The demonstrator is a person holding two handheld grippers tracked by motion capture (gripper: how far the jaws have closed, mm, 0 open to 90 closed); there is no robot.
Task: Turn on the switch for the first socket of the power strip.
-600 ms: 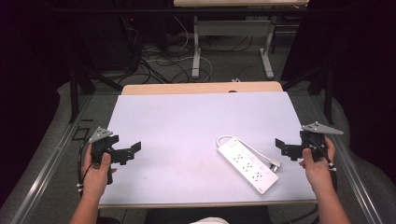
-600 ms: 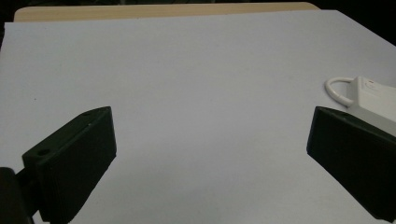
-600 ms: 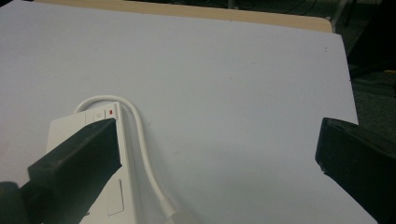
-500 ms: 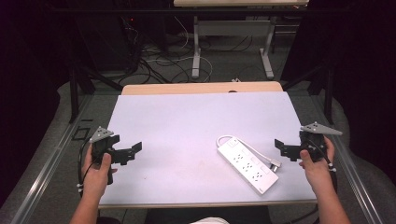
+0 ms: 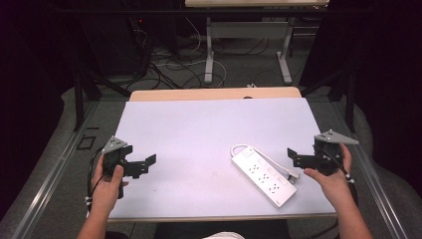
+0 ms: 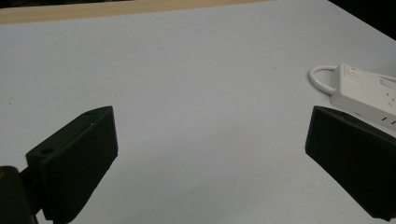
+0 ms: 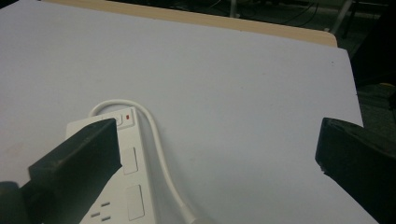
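Cord [image 7: 161,154] end behind strip [image 5: 263,175]

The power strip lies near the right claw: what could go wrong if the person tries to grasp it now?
1. The power strip lies flat and diagonal on the table; the open right claw may push it aside instead of gripping it.
2. Its white cord loops back along the body, so a jaw might snag the cord.
3. The strip's near end is close to the table's front edge, so a push could slide it off.
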